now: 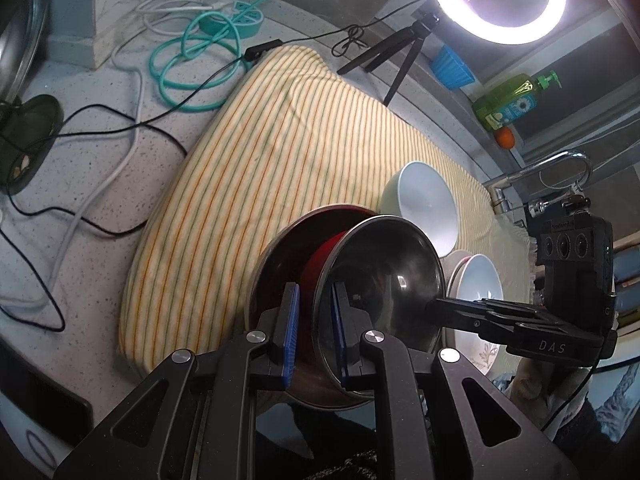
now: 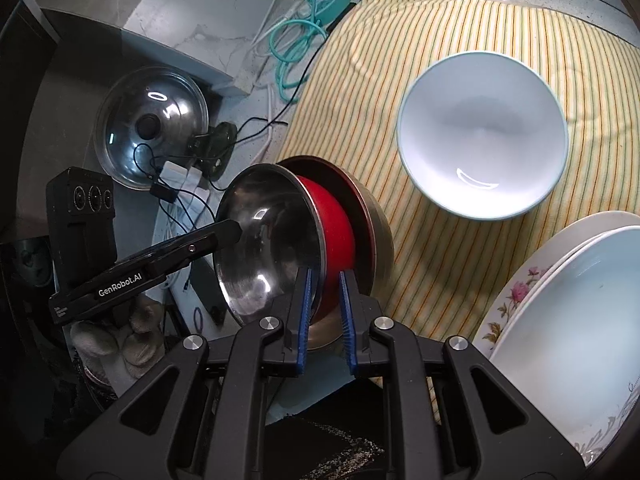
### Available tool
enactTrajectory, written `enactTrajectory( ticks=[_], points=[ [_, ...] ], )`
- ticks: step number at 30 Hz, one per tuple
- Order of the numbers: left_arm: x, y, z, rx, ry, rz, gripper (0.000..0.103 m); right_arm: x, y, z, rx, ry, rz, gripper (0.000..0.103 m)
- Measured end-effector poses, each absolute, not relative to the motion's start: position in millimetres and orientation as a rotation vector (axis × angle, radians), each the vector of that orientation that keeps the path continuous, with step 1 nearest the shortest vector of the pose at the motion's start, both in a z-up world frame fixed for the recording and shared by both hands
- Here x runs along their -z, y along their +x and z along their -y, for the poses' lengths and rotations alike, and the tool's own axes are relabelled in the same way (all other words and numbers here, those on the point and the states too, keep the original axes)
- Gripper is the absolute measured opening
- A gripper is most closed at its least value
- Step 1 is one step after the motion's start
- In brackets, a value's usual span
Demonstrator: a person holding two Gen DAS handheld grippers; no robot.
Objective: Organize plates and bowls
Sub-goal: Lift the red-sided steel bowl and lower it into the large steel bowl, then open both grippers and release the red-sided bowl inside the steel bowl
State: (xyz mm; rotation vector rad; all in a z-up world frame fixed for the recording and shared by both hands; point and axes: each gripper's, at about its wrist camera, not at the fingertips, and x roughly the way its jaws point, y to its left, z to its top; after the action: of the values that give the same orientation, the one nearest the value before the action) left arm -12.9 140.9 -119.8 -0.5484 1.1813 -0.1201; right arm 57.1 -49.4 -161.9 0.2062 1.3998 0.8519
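A red bowl with a steel inside point(image 1: 384, 272) point(image 2: 264, 248) is tilted on its side, nested into a larger steel bowl point(image 1: 276, 276) point(image 2: 372, 240) at the near edge of the striped cloth. My left gripper point(image 1: 316, 328) is shut on the red bowl's rim. My right gripper point(image 2: 324, 312) is shut on the rim at the opposite side, and it shows in the left wrist view point(image 1: 436, 304). A pale blue bowl point(image 1: 424, 200) point(image 2: 484, 136) stands upright on the cloth. A white bowl point(image 1: 478, 284) point(image 2: 576, 312) sits on a flowered plate point(image 2: 508, 304).
The striped yellow cloth point(image 1: 272, 152) point(image 2: 440, 32) covers the counter. Cables and a teal power strip point(image 1: 236, 20) lie at its far left. A glass pot lid point(image 2: 152, 140) rests on the stove. A ring light on a tripod point(image 1: 496, 0), soap bottle point(image 1: 512, 100) and faucet point(image 1: 560, 164) stand behind.
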Motion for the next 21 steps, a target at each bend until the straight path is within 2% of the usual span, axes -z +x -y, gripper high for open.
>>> enactTrajectory(
  ticks=[16, 18, 20, 21],
  points=[
    [133, -11, -142, 0.097, -0.549, -1.221, 0.014, 170, 57, 37, -0.82, 0.141, -1.418, 0.016],
    [132, -11, -142, 0.096, -0.544, -1.217, 0.013, 169, 58, 35, -0.824, 0.133, -1.413, 0.022],
    [130, -11, -143, 0.096, -0.55, -1.212, 0.014, 166, 58, 34, -0.843, 0.146, -1.401, 0.038],
    [129, -11, -143, 0.094, -0.546, -1.21, 0.014, 163, 58, 33, -0.85, 0.14, -1.389, 0.04]
  ],
)
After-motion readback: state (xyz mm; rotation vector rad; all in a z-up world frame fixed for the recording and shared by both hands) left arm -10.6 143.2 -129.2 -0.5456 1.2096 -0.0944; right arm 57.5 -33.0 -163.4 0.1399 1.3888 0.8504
